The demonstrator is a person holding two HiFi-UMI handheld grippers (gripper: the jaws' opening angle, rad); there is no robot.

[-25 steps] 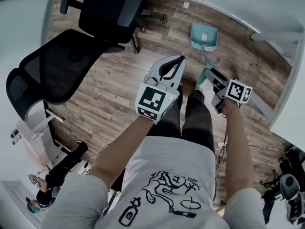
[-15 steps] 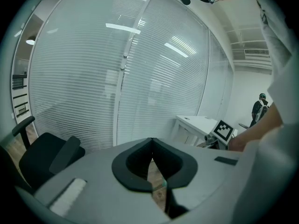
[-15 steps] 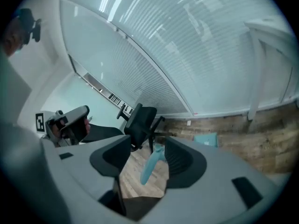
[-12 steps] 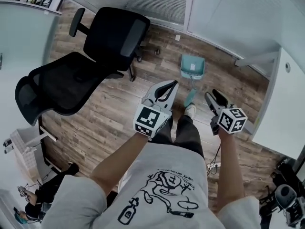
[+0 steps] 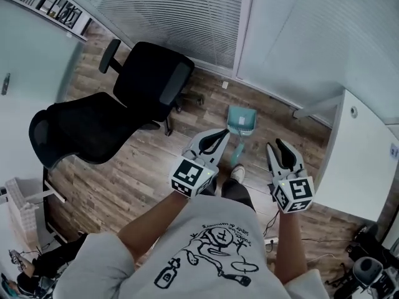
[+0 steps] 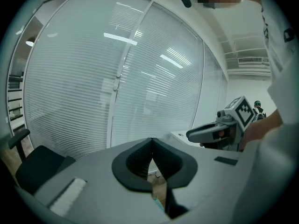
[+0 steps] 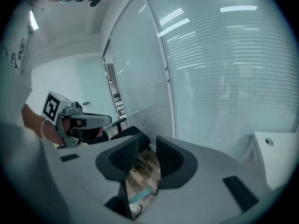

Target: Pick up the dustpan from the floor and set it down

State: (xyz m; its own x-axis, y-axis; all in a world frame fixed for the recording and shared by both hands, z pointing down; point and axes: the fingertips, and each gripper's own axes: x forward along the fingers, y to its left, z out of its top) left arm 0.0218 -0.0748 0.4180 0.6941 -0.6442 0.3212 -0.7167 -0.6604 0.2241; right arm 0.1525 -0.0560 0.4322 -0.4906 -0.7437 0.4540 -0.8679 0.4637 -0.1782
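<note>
Head view, read from the wearer outward. Left gripper [image 5: 221, 134] — jaws closed tip to tip, nothing between them. Right gripper [image 5: 276, 145] — jaws narrowly apart, just been closing, nothing between them. Between and beyond the two, the teal plastic long-handled dustpan [image 5: 242, 120] rests on the brown wooden plank floor [image 5: 124, 173], untouched, with its handle running back toward the person's white shoe [image 5: 237, 173]. A teal strip below the jaws in the right gripper view is probably that handle. Farther left stand two black mesh office chairs [image 5: 149, 83]. At right is a white table [image 5: 361, 157], and behind are white slatted blinds [image 5: 187, 17].
</note>
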